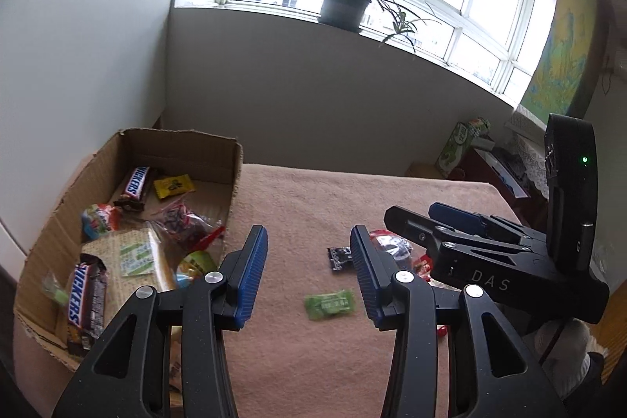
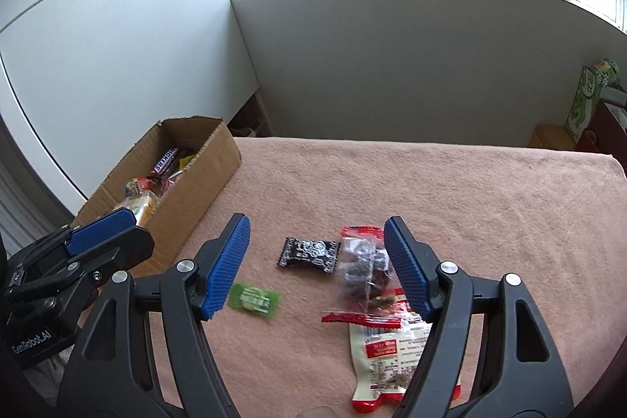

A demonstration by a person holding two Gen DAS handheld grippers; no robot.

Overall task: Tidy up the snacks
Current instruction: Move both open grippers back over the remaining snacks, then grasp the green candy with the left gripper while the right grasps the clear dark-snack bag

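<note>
Now both grippers hang over the pink cloth (image 2: 431,190) with nothing between their jaws. The right gripper (image 2: 317,265) stands wide, its blue pads either side of the loose snacks; the left gripper (image 1: 309,273) is parted more narrowly and holds nothing.

Four snacks lie outside the cardboard box (image 2: 196,190), which sits at the far left of the table with Snickers bars and other packets already in it. A black wrapped candy (image 2: 307,255) lies near the middle, a green candy (image 2: 254,299) just near-left of it, a clear bag with red ends (image 2: 362,273) to the right, and a white-and-red packet (image 2: 386,351) nearest, touching that bag.

Judging by its position, the right gripper suits the clear bag or the black candy best. Crinkly film likely slips, so I would come down with one pad on each side of the bag's bulky middle, not its flat sealed edge, and close firmly. Lifting clear of the white packet before travelling left avoids dragging it. The left gripper could take the green candy, which lies flat and needs a low, level approach.
</note>
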